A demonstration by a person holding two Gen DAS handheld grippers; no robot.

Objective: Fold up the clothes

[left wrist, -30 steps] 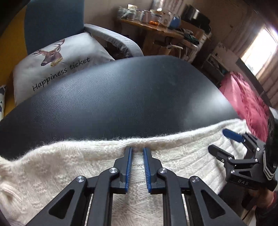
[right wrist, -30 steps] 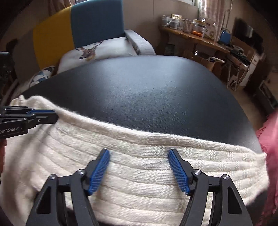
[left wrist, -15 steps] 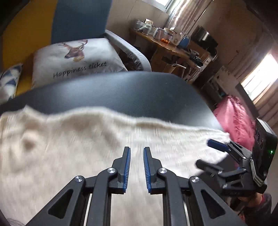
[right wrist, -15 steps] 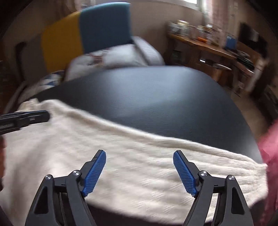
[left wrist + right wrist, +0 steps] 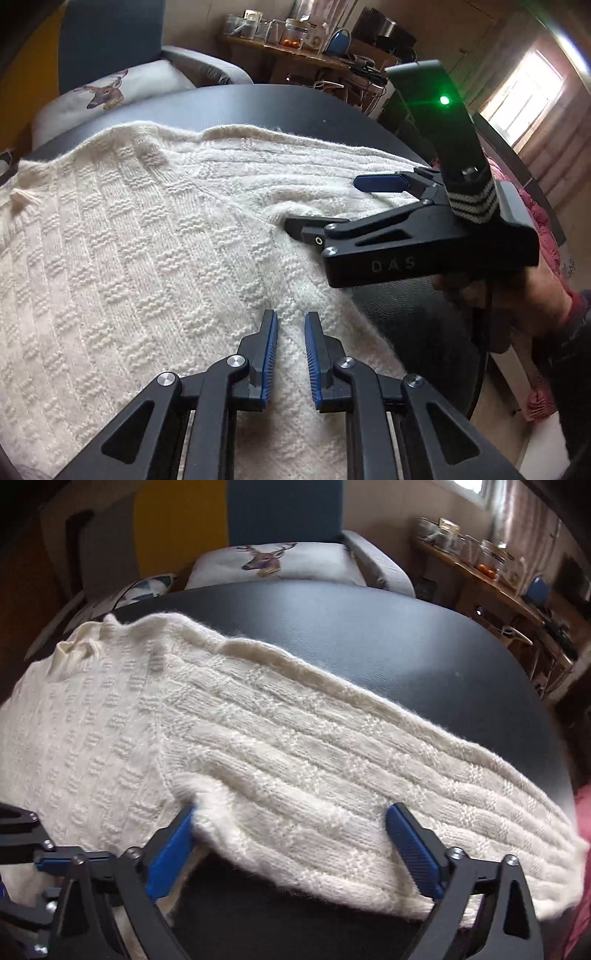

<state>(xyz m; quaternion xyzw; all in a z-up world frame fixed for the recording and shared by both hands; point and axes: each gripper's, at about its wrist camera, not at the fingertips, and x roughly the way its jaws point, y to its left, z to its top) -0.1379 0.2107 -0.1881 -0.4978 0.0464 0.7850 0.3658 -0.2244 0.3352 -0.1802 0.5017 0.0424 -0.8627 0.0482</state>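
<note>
We see the cream sweater (image 5: 258, 738) spread on the black table (image 5: 369, 627), our right gripper (image 5: 290, 834), jaws just opened wide, straddling its sleeve, our left gripper (image 5: 290, 332) narrowly parted above the knit.

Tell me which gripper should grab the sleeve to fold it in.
Right. The right gripper has just opened wide and straddles the sleeve. The left gripper is nearly closed, with nothing between its pads, over the sweater body.

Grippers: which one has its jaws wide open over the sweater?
The right gripper: jaws spread wide across the sweater sleeve. The left gripper shows only a narrow gap.
</note>
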